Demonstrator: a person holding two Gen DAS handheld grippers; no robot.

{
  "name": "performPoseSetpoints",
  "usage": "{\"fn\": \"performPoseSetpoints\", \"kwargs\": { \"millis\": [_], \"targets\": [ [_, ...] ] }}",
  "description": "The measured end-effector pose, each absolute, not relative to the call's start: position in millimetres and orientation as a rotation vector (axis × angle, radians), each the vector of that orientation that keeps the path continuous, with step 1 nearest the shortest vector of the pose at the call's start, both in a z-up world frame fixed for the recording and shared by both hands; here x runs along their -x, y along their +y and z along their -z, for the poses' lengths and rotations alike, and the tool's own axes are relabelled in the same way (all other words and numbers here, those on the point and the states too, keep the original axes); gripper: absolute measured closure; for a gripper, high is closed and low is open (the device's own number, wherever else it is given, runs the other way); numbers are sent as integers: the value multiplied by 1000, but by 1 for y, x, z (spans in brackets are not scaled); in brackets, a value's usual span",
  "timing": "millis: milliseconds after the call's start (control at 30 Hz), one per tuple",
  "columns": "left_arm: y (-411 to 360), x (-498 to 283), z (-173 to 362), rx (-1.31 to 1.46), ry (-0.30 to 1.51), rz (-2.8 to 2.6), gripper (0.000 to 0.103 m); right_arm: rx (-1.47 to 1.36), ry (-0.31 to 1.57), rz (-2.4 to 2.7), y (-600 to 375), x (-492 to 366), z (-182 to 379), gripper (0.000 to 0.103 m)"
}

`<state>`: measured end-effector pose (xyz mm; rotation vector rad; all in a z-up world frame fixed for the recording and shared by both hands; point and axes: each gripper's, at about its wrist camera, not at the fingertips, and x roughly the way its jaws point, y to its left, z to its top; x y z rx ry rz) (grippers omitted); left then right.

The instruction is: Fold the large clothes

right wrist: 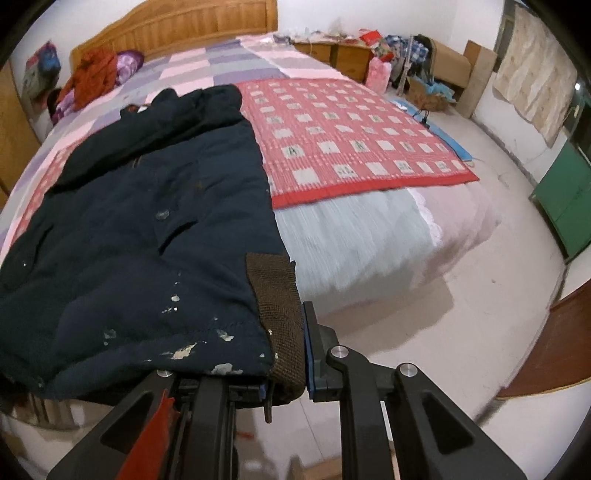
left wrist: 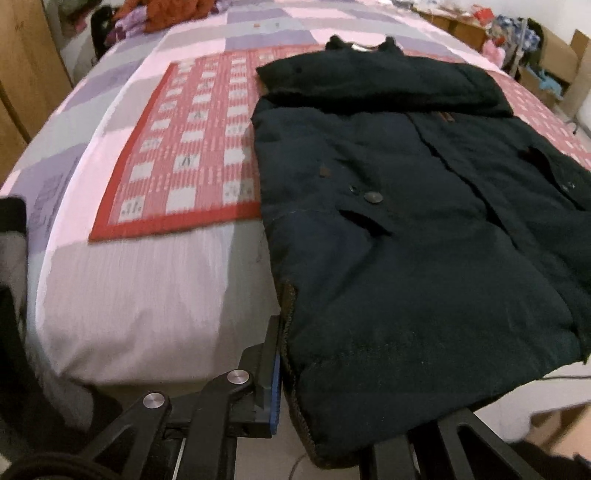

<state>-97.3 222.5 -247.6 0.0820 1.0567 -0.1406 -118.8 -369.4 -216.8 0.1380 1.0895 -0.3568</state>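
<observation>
A dark navy coat [left wrist: 424,206] lies lengthwise on the bed, collar at the far end, sleeves folded over its chest, hem hanging over the near edge. My left gripper [left wrist: 295,398] is shut on the hem's left corner with its brown knit lining; only its left finger [left wrist: 269,387] shows, the other is under the cloth. In the right wrist view the coat [right wrist: 140,229] fills the left half, with pale paint flecks near the hem. My right gripper [right wrist: 286,365] is shut on the hem's right corner, on the brown knit lining [right wrist: 277,306].
A red patterned mat [right wrist: 351,140] lies under the coat on the pink and purple checked bedspread [left wrist: 129,288]. Orange and purple clothes [right wrist: 96,74] are piled by the wooden headboard [right wrist: 177,29]. Boxes and clutter [right wrist: 424,66] line the far wall; a green cabinet [right wrist: 565,199] stands right.
</observation>
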Motion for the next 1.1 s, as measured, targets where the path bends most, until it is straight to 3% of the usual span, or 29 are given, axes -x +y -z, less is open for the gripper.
{"fn": "performPoseSetpoints", "kwargs": {
  "millis": [233, 667, 867, 1100],
  "targets": [
    [233, 91, 216, -83, 1074, 148, 91, -85, 1129, 359, -364, 132, 157, 88],
    [232, -117, 149, -100, 827, 157, 94, -61, 851, 340, -386, -50, 89, 90],
    [213, -247, 160, -120, 834, 124, 94, -69, 807, 292, -420, -188, 98, 90],
    [185, -372, 214, -106, 961, 63, 94, -65, 908, 263, -460, -350, 165, 90]
  ]
}}
